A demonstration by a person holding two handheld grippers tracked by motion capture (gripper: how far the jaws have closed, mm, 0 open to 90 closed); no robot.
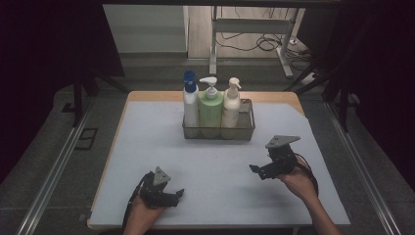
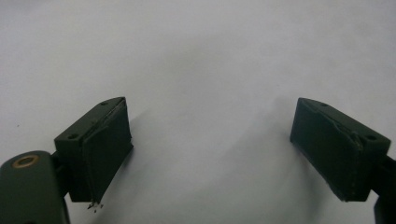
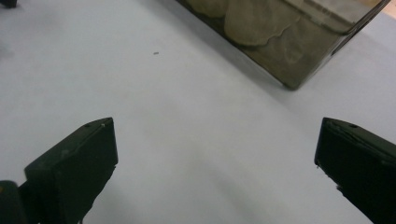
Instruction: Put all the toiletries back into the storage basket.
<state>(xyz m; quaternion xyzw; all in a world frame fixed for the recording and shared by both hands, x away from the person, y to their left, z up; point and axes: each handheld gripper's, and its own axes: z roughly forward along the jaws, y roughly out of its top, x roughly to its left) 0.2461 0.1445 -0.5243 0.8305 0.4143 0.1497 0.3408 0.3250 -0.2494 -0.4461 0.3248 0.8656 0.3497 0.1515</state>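
Your left tool (image 1: 180,194) and right tool (image 1: 252,169), both spread and empty, rest low over the desk (image 1: 147,147); the mesh basket (image 1: 243,131) veils three bottles' bases, cropped in your right gripper view.

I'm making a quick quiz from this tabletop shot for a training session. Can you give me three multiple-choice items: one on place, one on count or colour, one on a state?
1. Where is the wire basket?
A. far middle of the table
B. near left corner
C. on the floor

2. How many bottles stand in it?
A. one
B. three
C. five

3. How are the jaws of the left gripper?
A. shut on a bottle
C. wide apart, holding nothing
B. shut on a cloth

Answers:
1 A, it sits beyond both grippers.
2 B, a blue-capped, a green and a cream one.
3 C, bare mat shows between the jaws.
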